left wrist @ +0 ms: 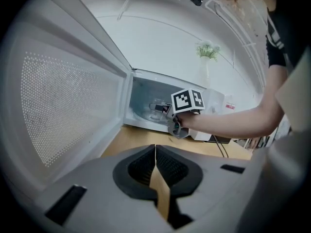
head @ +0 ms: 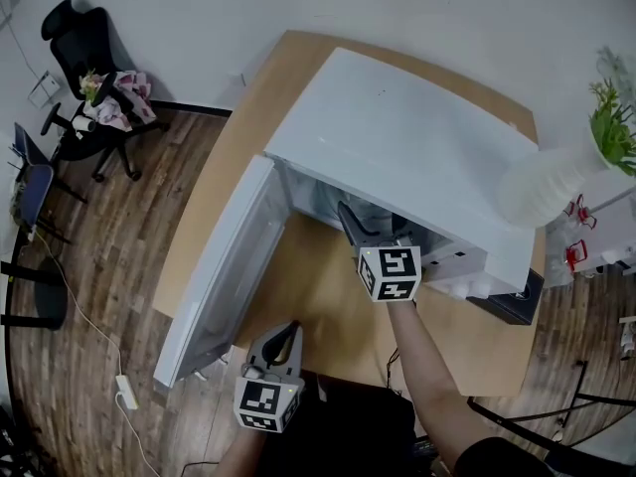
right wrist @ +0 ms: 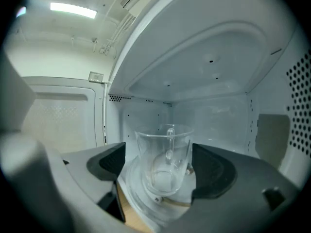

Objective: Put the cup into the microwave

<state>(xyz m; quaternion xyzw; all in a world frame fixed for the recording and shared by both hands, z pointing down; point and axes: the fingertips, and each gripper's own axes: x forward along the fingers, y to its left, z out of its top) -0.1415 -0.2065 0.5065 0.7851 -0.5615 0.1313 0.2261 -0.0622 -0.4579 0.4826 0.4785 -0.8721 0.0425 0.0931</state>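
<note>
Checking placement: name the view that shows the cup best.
Right gripper view: the cup stands large and upright inside the microwave, between open jaws. The left gripper view shows it small and far; in the head view the microwave's top hides it.

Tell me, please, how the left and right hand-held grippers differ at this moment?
The left hand-held gripper has its jaws shut on nothing; the right hand-held gripper has its jaws apart, either side of the glass cup. The left is held outside the microwave, by its open door; the right reaches into the cavity. Both point toward the microwave.
</note>
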